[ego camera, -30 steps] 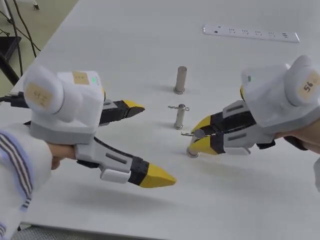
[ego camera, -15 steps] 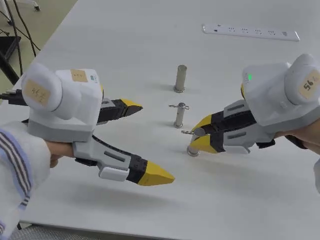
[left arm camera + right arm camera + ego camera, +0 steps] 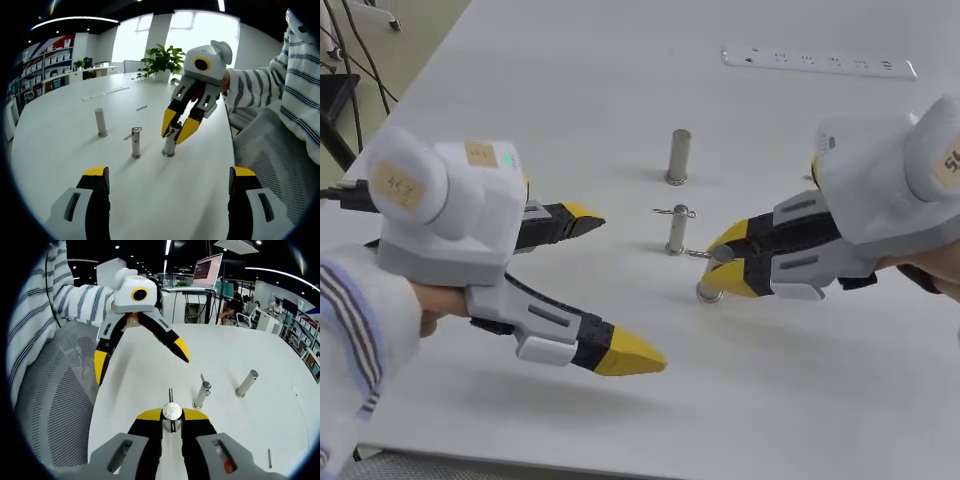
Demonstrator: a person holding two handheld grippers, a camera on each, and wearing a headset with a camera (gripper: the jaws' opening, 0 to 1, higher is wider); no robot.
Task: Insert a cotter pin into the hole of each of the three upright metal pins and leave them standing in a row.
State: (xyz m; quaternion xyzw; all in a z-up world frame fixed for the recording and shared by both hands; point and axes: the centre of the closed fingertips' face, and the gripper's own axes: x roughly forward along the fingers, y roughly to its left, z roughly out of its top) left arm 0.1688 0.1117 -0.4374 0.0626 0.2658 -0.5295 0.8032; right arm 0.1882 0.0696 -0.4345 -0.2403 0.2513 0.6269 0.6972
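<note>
hovering nearest the person, the left gripper [image 3: 632,286] is holding its tongs spread wide above the bench [image 3: 520,60], carrying nothing. just beyond, the right gripper [image 3: 716,268] is pinching the head of the nearest pin [image 3: 707,291], where a cotter pin [image 3: 697,254] is poking out sideways, so this insertion is looking nearly done. the middle pin [image 3: 676,236] is already carrying a seated cotter pin [image 3: 675,211]. the far pin [image 3: 678,158] is standing bare. next is letting go gently without tipping the pin, then fetching the loose piece [image 3: 142,107], probably the last cotter, lying farther off.
</note>
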